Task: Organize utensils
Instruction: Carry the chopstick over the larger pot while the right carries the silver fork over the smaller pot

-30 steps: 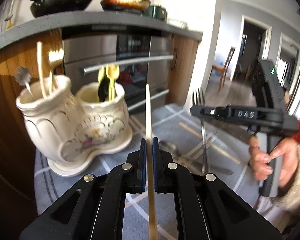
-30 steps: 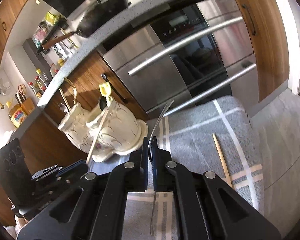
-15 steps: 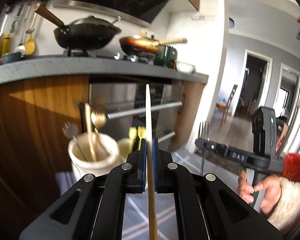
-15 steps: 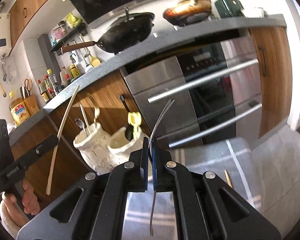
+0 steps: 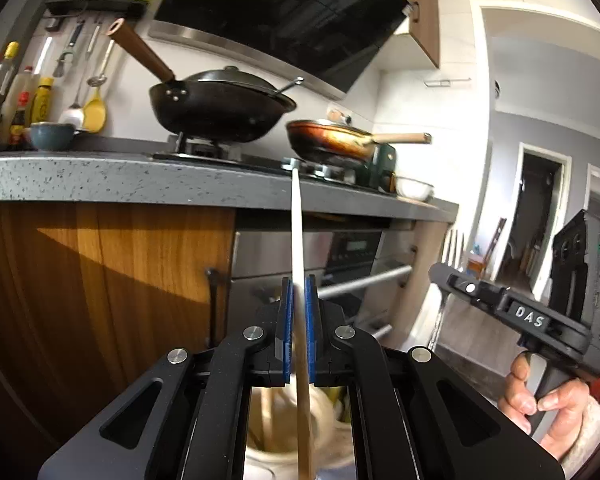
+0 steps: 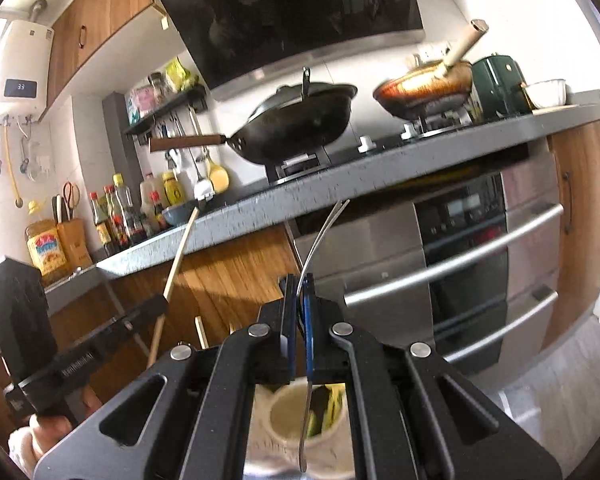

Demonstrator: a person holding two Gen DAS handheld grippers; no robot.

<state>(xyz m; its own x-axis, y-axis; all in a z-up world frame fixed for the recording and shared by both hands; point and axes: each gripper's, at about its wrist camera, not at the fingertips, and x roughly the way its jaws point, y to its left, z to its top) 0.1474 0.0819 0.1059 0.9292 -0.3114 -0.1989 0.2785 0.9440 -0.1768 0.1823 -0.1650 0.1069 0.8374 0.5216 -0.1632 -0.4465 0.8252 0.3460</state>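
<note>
Kitchen counter (image 5: 100,178) behind. Left gripper (image 5: 297,320) clamps pale wooden chopstick (image 5: 298,248) upright, tip skyward; right gripper (image 6: 298,320) clamps curved silver metal fork (image 6: 320,236) upright, tines up.

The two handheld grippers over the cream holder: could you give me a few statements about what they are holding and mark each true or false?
1. The left gripper is shut on a pale wooden chopstick. True.
2. The right gripper holds a yellow plastic spoon. False: it is shut on a slim silver metal fork.
3. The fork's tines point up, its handle down toward the cream ceramic utensil holder. True.
4. The black wok sits on the floor. False: it is on the stove, on the grey speckled counter.
5. Both grippers are empty. False: each grips a utensil.
</note>
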